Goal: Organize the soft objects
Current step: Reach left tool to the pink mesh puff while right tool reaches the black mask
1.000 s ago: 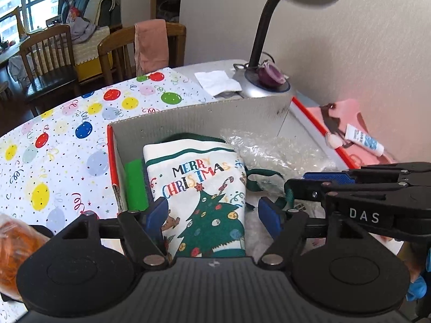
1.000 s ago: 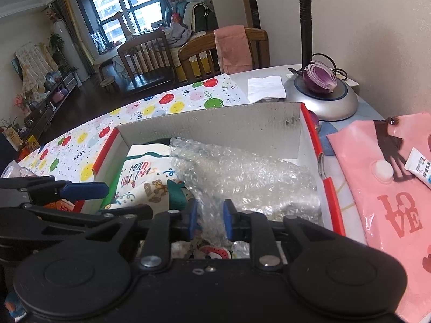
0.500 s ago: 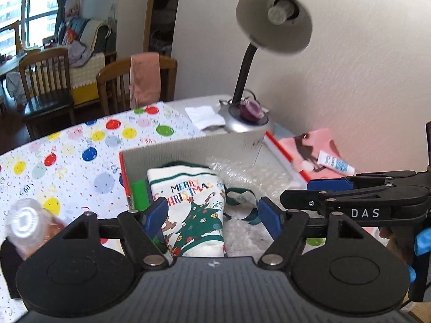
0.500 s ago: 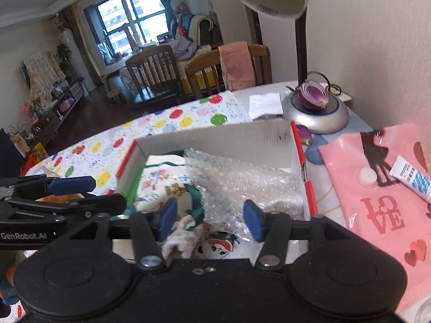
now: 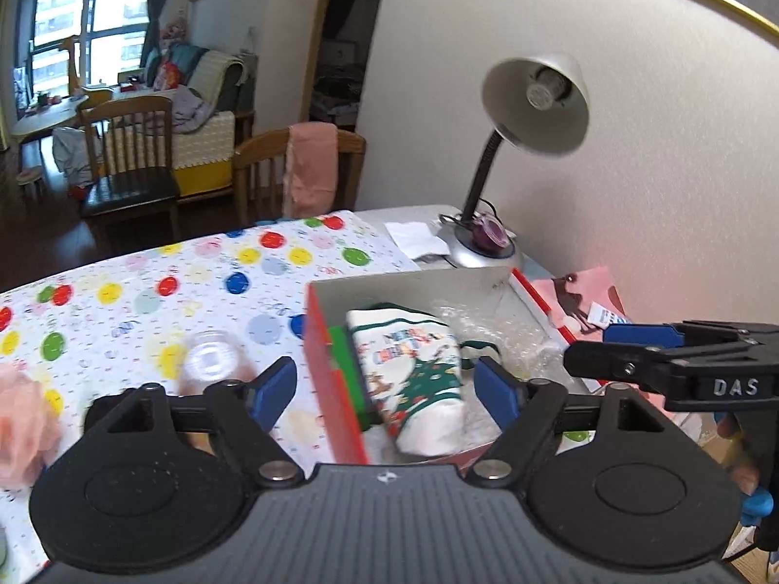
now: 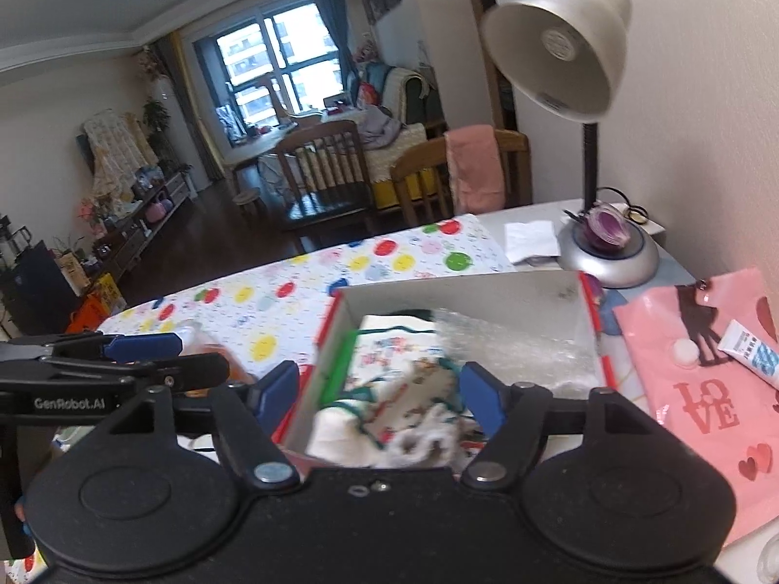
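A red-edged cardboard box [image 5: 319, 340] [image 6: 591, 321] stands on the table. Inside lie a folded white Christmas cloth [image 5: 414, 370] [image 6: 384, 355], a green item [image 5: 343, 365] along the left wall, bubble wrap [image 5: 491, 331] [image 6: 506, 340] and a white fluffy piece [image 6: 418, 443] at the near end. My left gripper [image 5: 384, 387] is open and empty, above and in front of the box. My right gripper [image 6: 380, 389] is open and empty, above the box's near end. Each gripper shows at the side of the other's view.
A silver desk lamp [image 5: 535, 107] [image 6: 560, 48] stands behind the box by the wall. A pink LOVE bag [image 6: 701, 389] with a tube [image 6: 752, 353] lies right. A clear lidded jar [image 5: 209, 365] and a pink fluffy thing [image 5: 19, 428] sit left on the balloon-print tablecloth [image 5: 146, 292].
My right gripper has opened and let go of the bubble wrap. Both grippers have pulled up and back from the box, which now looks smaller and lower.
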`<state>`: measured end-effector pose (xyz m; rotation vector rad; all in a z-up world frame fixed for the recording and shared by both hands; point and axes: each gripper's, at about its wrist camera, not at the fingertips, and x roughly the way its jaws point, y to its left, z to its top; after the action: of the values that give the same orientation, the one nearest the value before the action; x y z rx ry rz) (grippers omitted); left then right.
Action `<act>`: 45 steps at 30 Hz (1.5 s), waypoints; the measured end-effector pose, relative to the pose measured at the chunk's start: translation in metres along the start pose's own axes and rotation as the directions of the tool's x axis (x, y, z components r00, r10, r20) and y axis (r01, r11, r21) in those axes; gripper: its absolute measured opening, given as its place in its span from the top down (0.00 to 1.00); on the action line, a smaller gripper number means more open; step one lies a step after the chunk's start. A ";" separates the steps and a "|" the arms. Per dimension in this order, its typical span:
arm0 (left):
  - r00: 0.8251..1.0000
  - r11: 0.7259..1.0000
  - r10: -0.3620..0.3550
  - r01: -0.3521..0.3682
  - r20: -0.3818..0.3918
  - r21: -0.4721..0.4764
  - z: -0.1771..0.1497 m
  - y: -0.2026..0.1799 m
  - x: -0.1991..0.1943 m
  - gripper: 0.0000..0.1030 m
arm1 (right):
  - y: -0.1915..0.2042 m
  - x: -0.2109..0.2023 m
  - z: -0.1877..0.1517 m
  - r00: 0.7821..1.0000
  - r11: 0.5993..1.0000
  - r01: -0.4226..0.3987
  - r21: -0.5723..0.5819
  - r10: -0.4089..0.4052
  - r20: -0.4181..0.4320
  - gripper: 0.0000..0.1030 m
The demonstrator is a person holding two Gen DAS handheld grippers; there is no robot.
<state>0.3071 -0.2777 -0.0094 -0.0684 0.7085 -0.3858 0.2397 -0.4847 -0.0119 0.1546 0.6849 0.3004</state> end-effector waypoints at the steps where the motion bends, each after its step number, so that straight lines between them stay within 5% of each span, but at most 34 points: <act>1: 1.000 1.000 0.003 -0.003 0.007 -0.006 -0.001 0.005 -0.006 0.22 | 0.007 -0.002 -0.001 1.000 1.000 -0.005 -0.006 0.005 0.004 0.27; 18: 0.992 0.991 0.108 -0.103 0.057 -0.084 -0.036 0.113 -0.100 0.18 | 0.133 0.011 -0.023 0.996 0.992 -0.090 -0.091 0.090 -0.001 0.13; 25: 0.989 0.984 0.134 -0.127 0.056 -0.122 -0.049 0.164 -0.121 0.08 | 0.182 0.029 -0.031 0.994 0.986 -0.106 -0.131 0.105 -0.014 0.05; 45: 0.964 0.948 0.258 -0.241 0.060 -0.206 -0.066 0.291 -0.105 0.00 | 0.287 0.132 -0.057 0.994 0.963 -0.088 -0.254 0.068 -0.089 0.00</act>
<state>0.2857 0.0359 -0.0494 -0.1802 0.6593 -0.0677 0.2369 -0.1683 -0.0659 -0.0789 0.7128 0.4702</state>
